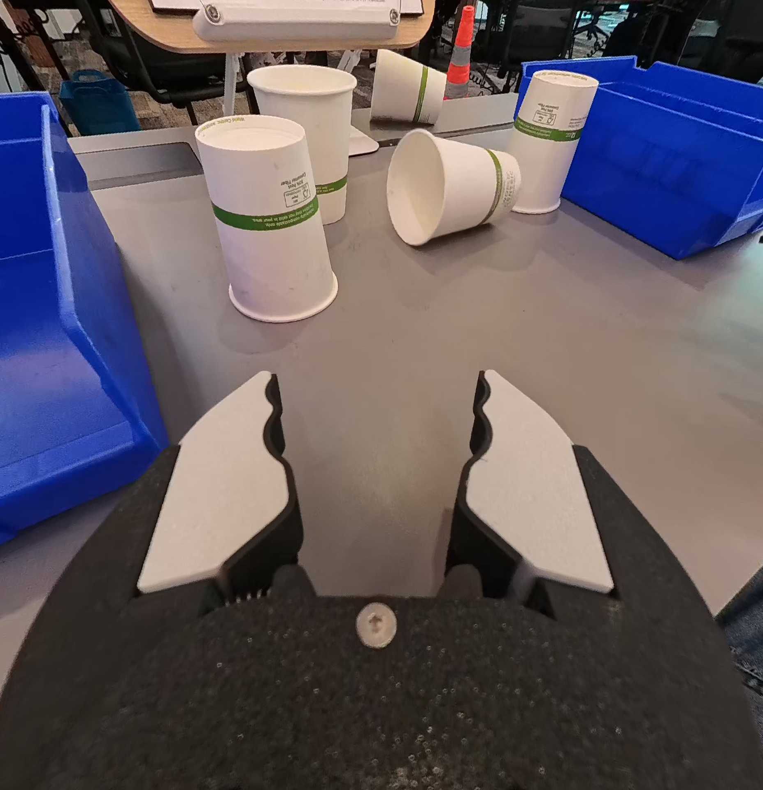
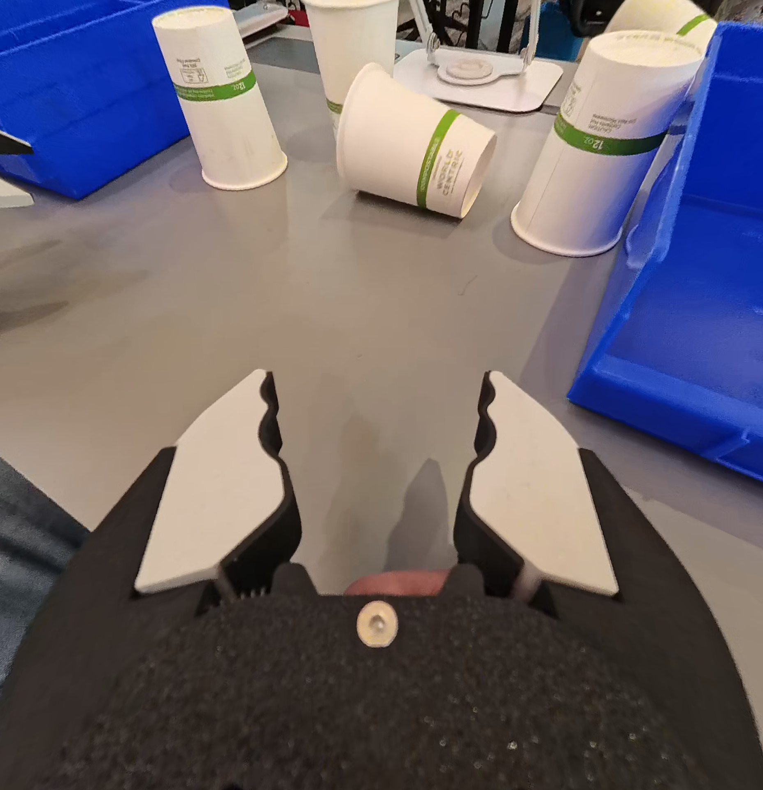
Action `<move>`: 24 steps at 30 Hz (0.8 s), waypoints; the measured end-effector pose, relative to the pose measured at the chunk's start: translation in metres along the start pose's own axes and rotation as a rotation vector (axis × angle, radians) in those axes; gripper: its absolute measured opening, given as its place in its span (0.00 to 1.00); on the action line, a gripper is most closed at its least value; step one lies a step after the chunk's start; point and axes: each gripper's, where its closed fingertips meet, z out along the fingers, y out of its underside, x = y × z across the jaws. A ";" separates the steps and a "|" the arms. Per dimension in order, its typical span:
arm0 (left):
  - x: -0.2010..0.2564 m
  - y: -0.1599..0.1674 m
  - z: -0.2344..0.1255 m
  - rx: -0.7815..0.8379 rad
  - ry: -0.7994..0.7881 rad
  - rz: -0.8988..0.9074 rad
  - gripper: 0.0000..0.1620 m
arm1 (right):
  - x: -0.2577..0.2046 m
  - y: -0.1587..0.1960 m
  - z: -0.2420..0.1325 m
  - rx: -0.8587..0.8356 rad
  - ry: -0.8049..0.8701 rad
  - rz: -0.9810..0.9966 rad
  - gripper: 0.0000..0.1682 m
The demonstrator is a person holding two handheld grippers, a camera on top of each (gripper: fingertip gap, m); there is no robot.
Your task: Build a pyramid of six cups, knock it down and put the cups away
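1. Left gripper (image 1: 376, 376), black body with white finger plates, sits low in its frame with the jaws apart and nothing between them, just bare grey tabletop (image 1: 414, 342).
2. Right gripper (image 2: 377, 376) is the same deal: jaws spread, empty, over the same table.
3. The white paper cups with green bands are scattered, no pyramid standing. In the left wrist view, an upside-down cup (image 1: 270, 222) stands centre-left, with an upright cup (image 1: 311, 141) right behind it.
4. A tipped-over cup (image 1: 448, 188) lies on its side right of centre, mouth facing the camera.
5. Another upside-down cup (image 1: 546, 141) stands upper right, just beside the right blue plastic bin (image 1: 670, 171).
6. One more cup on its side (image 1: 407, 87) lies at the far edge, top centre.
7. A second blue plastic bin (image 1: 50, 299) fills the left edge.
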 end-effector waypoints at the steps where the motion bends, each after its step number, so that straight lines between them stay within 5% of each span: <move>1: 0.000 0.000 0.000 -0.002 0.002 0.000 0.53 | -0.001 0.000 0.000 -0.003 -0.004 0.000 0.53; 18: 0.017 -0.004 0.002 0.003 0.056 -0.009 0.52 | -0.020 0.001 0.012 -0.243 -0.222 -0.062 0.55; 24: 0.025 -0.010 0.002 0.027 0.081 0.006 0.52 | 0.001 -0.057 0.048 -0.282 -0.185 -0.273 0.56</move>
